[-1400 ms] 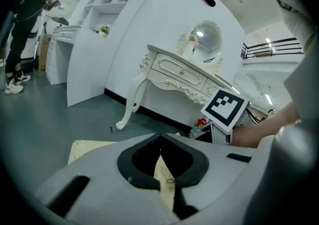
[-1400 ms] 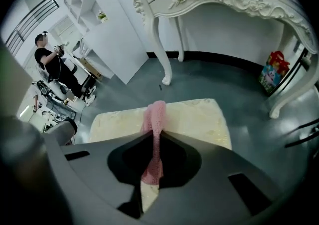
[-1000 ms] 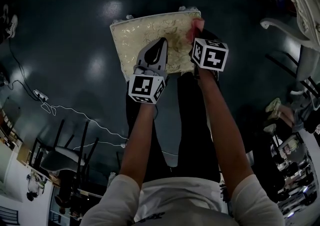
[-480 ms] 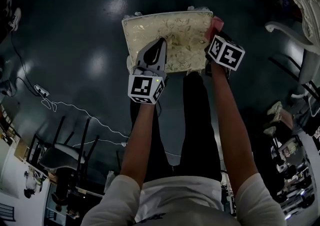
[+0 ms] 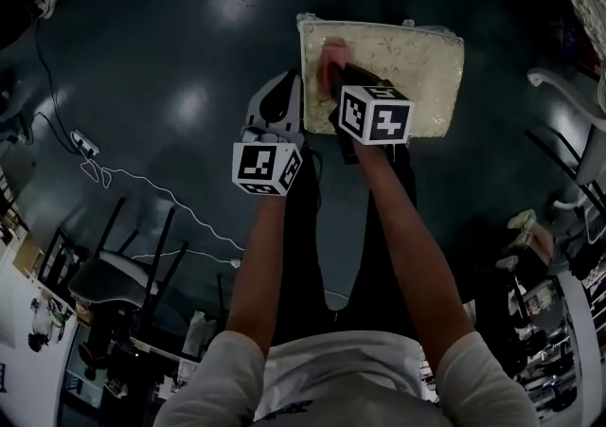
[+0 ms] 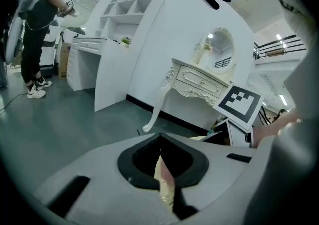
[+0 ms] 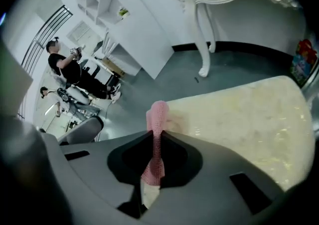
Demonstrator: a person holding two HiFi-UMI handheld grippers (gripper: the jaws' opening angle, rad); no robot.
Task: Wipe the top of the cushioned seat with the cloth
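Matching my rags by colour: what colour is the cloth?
The cloth is pink; right gripper view.

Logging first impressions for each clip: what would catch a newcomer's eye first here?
The pink cloth stands out, pinched in the right gripper over the left part of the cream cushioned seat, in the head view's upper middle. At the seat's left edge, the left gripper is shut on a cream sliver of it.

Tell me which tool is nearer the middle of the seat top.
Right. The right tool, gripping the pink cloth, is over the cushioned seat's left part; the left tool sits at its left front corner.
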